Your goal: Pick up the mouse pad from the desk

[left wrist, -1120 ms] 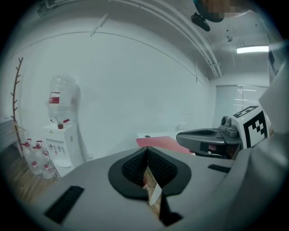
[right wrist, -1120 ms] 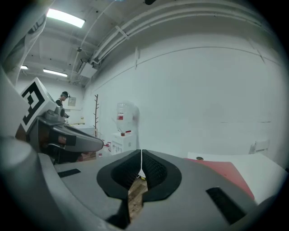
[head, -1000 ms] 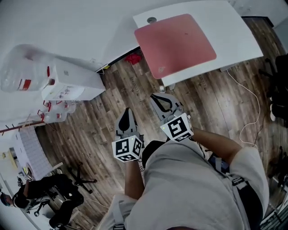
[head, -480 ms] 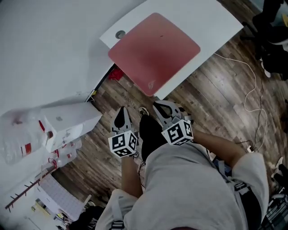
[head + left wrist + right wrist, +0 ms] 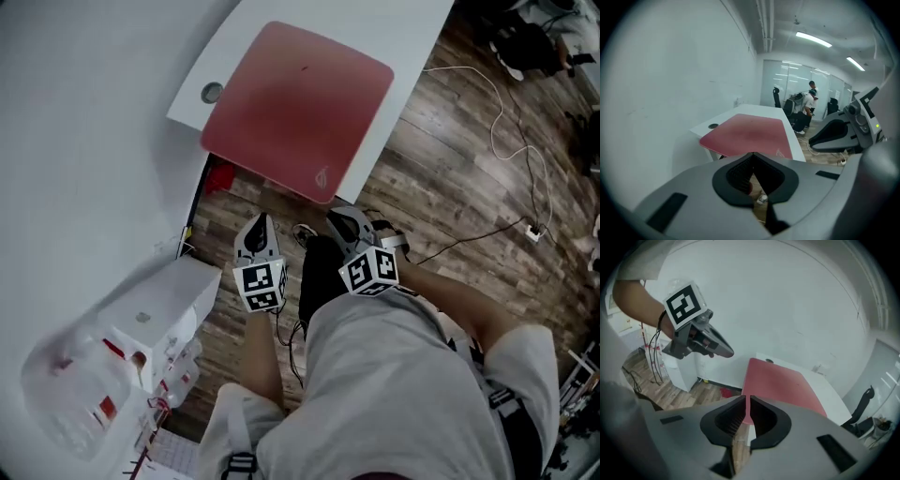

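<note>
A red mouse pad (image 5: 295, 108) lies flat on the white desk (image 5: 417, 28) and covers most of its near end. It also shows in the left gripper view as the mouse pad (image 5: 745, 135) and in the right gripper view as the mouse pad (image 5: 780, 383). My left gripper (image 5: 259, 223) hangs over the wooden floor just short of the desk's near edge, shut and empty. My right gripper (image 5: 339, 216) is beside it, near the pad's logo corner, also shut with nothing in it. Neither touches the pad.
A round cable hole (image 5: 213, 92) sits in the desk's corner beside the pad. A white cabinet (image 5: 159, 305) stands at the lower left by the wall, and a red object (image 5: 217, 176) lies under the desk. Cables (image 5: 506, 103) trail over the floor at right. People (image 5: 808, 101) stand far back.
The view has swung, so the desk and pad now lie straight ahead and closer. Both grippers have come down and nearer to the desk's near edge. Both stayed shut.
</note>
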{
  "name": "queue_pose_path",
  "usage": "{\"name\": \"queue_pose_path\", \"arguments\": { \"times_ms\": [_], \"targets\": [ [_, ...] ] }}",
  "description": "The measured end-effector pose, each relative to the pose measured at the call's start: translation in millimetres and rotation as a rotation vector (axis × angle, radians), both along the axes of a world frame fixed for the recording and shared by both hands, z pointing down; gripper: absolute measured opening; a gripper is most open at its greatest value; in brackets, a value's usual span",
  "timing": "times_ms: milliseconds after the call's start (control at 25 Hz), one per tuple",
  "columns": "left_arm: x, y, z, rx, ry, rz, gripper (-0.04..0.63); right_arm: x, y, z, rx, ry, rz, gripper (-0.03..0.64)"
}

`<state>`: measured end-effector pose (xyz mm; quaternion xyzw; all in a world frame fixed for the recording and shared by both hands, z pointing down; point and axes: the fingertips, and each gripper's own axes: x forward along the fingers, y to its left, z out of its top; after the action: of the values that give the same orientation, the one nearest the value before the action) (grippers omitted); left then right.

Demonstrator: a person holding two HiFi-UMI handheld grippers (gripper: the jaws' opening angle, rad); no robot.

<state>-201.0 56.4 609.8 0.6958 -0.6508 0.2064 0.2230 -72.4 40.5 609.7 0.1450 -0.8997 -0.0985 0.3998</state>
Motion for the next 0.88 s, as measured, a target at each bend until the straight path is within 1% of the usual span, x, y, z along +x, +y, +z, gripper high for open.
{"name": "queue_pose_path", "arguments": {
  "times_ms": [80,120,160,200,240,280,360,520,640,760,880],
  "targets": [
    [-4,-7,12,-0.019,-0.044,0.078,0.012,-3,-1,16,0.051,0.064,-0.007,0.043],
    [-6,-9,17,-0.024,-0.049,0.101,0.012,-3,-2,24,0.076,0.095,-0.008,0.043],
    [-8,-12,22,-0.027,-0.039,0.11,0.012,-3,-3,33,0.095,0.128,-0.009,0.051],
    [-9,-13,26,-0.028,-0.017,0.11,0.012,-2,-4,42,0.109,0.161,-0.01,0.102],
    [-9,-14,30,-0.029,0.012,0.109,0.012,-1,-4,51,0.12,0.194,-0.006,0.166],
    [-8,-14,34,-0.031,0.039,0.11,0.012,0,-5,60,0.134,0.221,0.002,0.175],
    [-5,-13,44,-0.042,0.073,0.119,0.012,2,-8,74,0.17,0.264,0.016,0.175],
    [-7,-9,63,-0.066,0.078,0.129,0.012,-3,-15,96,0.251,0.336,0.007,0.204],
    [-12,-5,71,-0.079,0.108,0.112,0.012,-6,-18,109,0.309,0.394,-0.005,0.213],
    [-16,-2,74,-0.089,0.129,0.11,0.012,-8,-18,121,0.331,0.433,-0.019,0.215],
    [-19,1,75,-0.094,0.135,0.117,0.012,-11,-23,121,0.346,0.45,0.001,0.215]
  ]
}}
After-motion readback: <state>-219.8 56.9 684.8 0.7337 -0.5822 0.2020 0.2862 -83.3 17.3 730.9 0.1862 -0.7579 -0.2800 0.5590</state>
